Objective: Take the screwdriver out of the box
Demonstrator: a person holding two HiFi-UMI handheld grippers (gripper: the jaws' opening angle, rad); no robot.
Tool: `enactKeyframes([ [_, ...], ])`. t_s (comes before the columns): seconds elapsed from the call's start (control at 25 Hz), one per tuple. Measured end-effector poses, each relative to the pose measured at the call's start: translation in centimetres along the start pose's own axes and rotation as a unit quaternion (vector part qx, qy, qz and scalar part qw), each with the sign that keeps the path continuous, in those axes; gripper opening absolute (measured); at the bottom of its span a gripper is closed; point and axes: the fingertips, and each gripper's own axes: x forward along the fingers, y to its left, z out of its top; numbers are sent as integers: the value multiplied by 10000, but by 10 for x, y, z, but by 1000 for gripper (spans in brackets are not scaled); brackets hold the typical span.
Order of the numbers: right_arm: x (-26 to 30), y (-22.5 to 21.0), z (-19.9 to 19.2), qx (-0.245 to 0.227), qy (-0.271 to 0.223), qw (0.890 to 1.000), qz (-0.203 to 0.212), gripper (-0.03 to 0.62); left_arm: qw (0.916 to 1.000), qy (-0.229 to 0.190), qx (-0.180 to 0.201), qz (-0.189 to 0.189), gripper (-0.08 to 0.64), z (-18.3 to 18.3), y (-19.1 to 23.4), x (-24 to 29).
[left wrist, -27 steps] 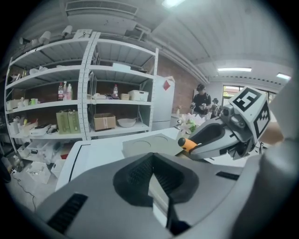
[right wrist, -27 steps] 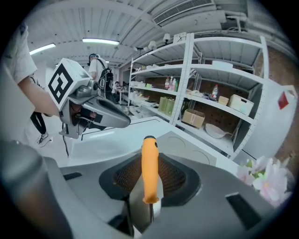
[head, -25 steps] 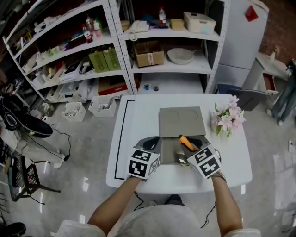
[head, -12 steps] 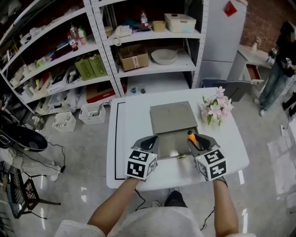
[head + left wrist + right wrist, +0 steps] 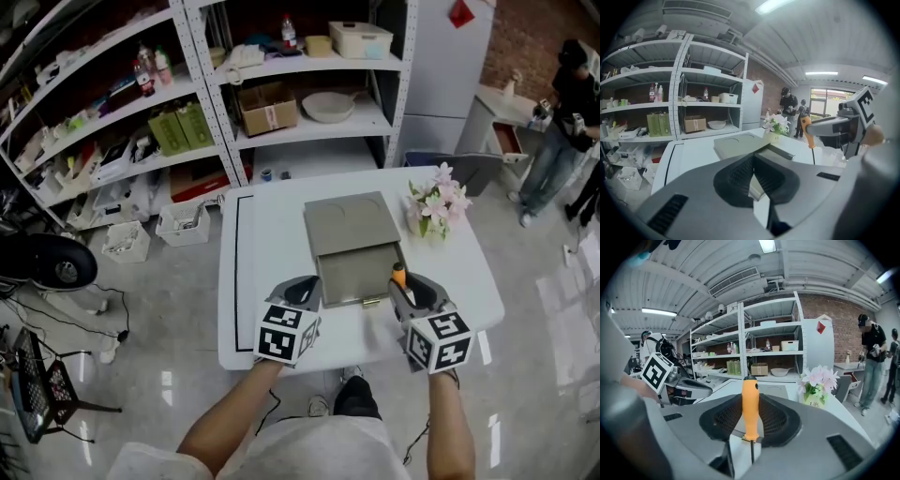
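orange-handled screwdriver sits handle up, shaft down in our right gripper, jaws part open and clamped on the handle. it's out of the grey box, just right of the box's near right corner, above the white table. left gripper jaws are nearly together, pinching the box's left wall.

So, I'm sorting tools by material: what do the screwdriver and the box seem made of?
The screwdriver: smooth orange handle, likely plastic, slight sheen; thin dark shaft, probably metal. The box: matte grey, flat panel with pressed circles, perhaps cardboard or plastic; unclear.
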Motion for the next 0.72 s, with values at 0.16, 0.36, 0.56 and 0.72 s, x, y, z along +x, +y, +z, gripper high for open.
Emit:
enactKeyframes([
  [0.16,-2,3,-9,122,-7,9999,-22,115,10000,34,-33,25,5,-9,2,-4],
  [0.36,-5,5,-14,188,2,9998,-21,115,10000,71,-62,7,5,-18,1,-9],
  [0.56,-4,6,-17,208,10,9998,26,115,9999,105,-86,14,5,-23,1,-9],
  [0.72,-2,4,-14,203,39,9998,61,115,9999,99,-95,16,5,-18,0,-6],
])
